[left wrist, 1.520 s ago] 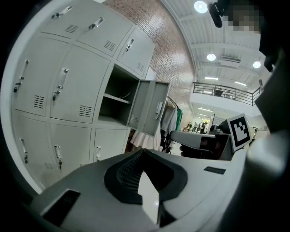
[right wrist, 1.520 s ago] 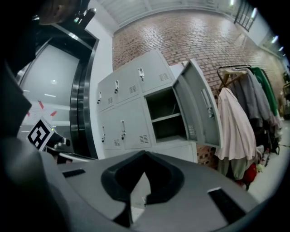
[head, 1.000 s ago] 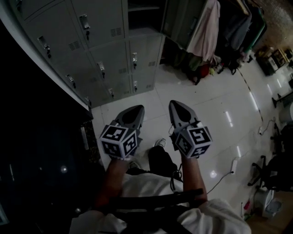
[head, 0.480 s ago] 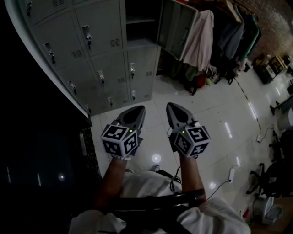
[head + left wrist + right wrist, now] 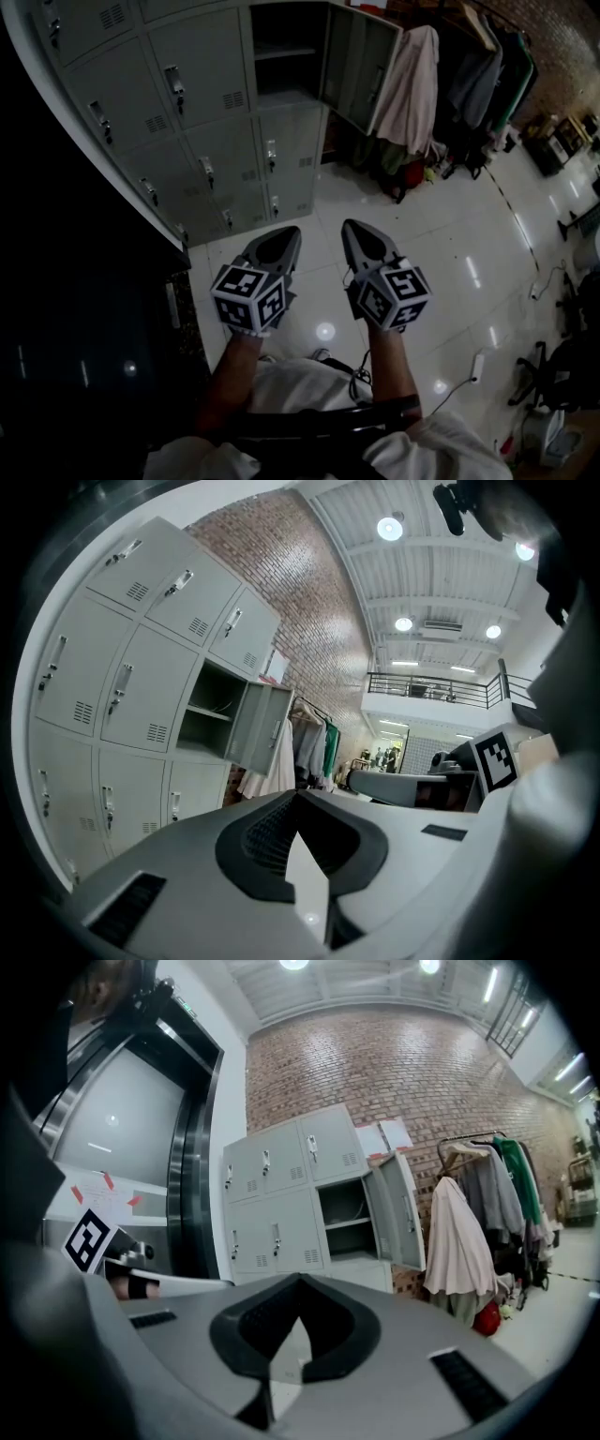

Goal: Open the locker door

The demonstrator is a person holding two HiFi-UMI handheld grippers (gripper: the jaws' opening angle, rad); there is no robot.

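Holding both tools out over the white floor [image 5: 441, 216], the person faces a bank of grey lockers [image 5: 187, 141] that is well apart from either tip. The left tool [image 5: 286, 234] has its jaws together with nothing between them, and the right tool [image 5: 352, 228] is likewise closed and empty. 1 locker door [image 5: 361, 66] in the bank's right column already stands swung out to the right, baring a dark compartment [image 5: 286, 42] with a shelf. The other doors look shut.

If that open door was the target, the task looks done. If a shut door [image 5: 202, 66] is meant, the step in hand is the approach. To do it well, I would pick 1 tool only, part its jaws before arrival, and come in level at the latch handle [image 5: 174, 84] on the door's left edge. Clamp squarely across the handle, then pull along an arc to the right, since the open door suggests hinges on the right side. Keep the idle tool clear of the swing, and mind the pale garment [image 5: 412, 80] hanging just beside the open door.

No brand or lettering can be read. Each tool's cube carries only black and white square markers, and a paper notice [image 5: 98, 1194] on the wall is too small to read
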